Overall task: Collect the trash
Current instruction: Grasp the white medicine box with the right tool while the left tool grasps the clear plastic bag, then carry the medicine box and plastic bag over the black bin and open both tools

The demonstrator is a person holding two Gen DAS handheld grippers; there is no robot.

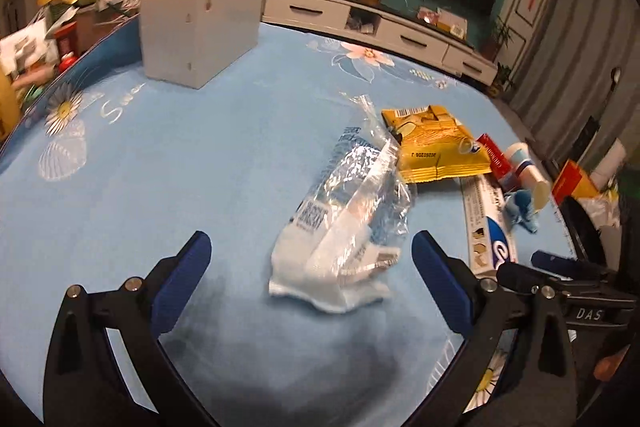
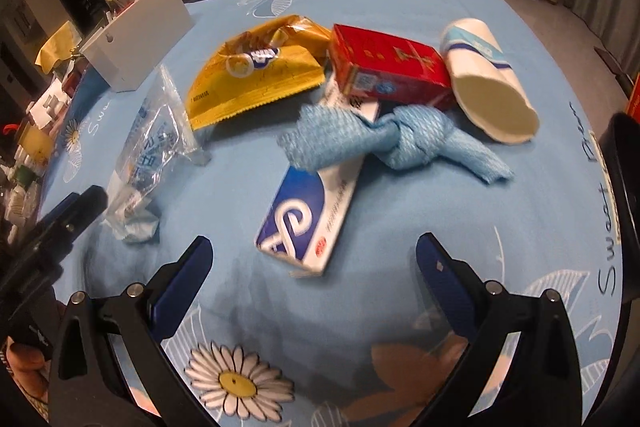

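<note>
Trash lay scattered over the right half of a blue flowered tablecloth (image 1: 160, 163). Nearest the left gripper (image 1: 312, 259) was a crumpled clear plastic wrapper (image 1: 352, 211), sitting just ahead of the spread blue fingers and roughly between their tips, with neither finger touching it. Both of that gripper's jaws stood wide apart and held nothing.

Beyond the wrapper, a yellow snack bag (image 2: 256, 75) lay flat, its far corner touching a red carton (image 2: 384, 71). Just beside the carton, a paper cup (image 2: 488, 83) lay on its side with its open mouth turned toward the right-wrist camera. A knotted blue cloth (image 2: 400, 139) was draped across the upper end of a blue-and-white box (image 2: 304, 215), which lay slanted in front of the right gripper (image 2: 316, 259). That gripper's jaws were likewise spread wide, empty, with the box's near corner just ahead of the gap between them.

A white bin (image 1: 200, 31) stood near the cloth's far left edge, well apart from the pile, and a broad stretch of bare cloth ran between them. The near strip of cloth under both grippers was also open. In the left view, the cloth's right edge curved close behind the cup and carton, with dark objects just past it. Cluttered items crowded the left edge beyond the bin.
</note>
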